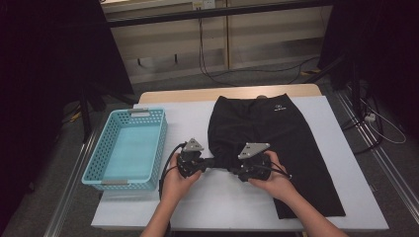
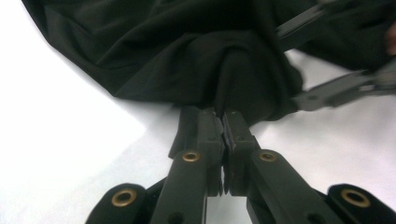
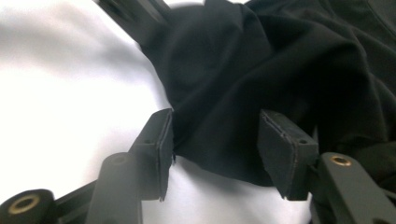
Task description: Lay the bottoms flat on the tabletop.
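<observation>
A fold of the black garment (image 2: 187, 56) is clamped by the left claw (image 2: 223, 122); the right claw (image 3: 215, 140) is held apart, astride the cloth

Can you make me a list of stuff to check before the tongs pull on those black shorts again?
1. Left tongs shut on the black shorts: ok, a fold of cloth is pinched between them.
2. Right tongs gripping too: not ok, they stand open with cloth lying between them, not pressed.
3. Both tongs at the same bunched edge of the shorts: ok, they sit close together in the high view.
4. Shorts lying flat: not ok, the edge near the tongs is crumpled.
5. Blue basket ready at the left: ok, nothing lies inside.
6. Shorts fully on the table: ok.
</observation>
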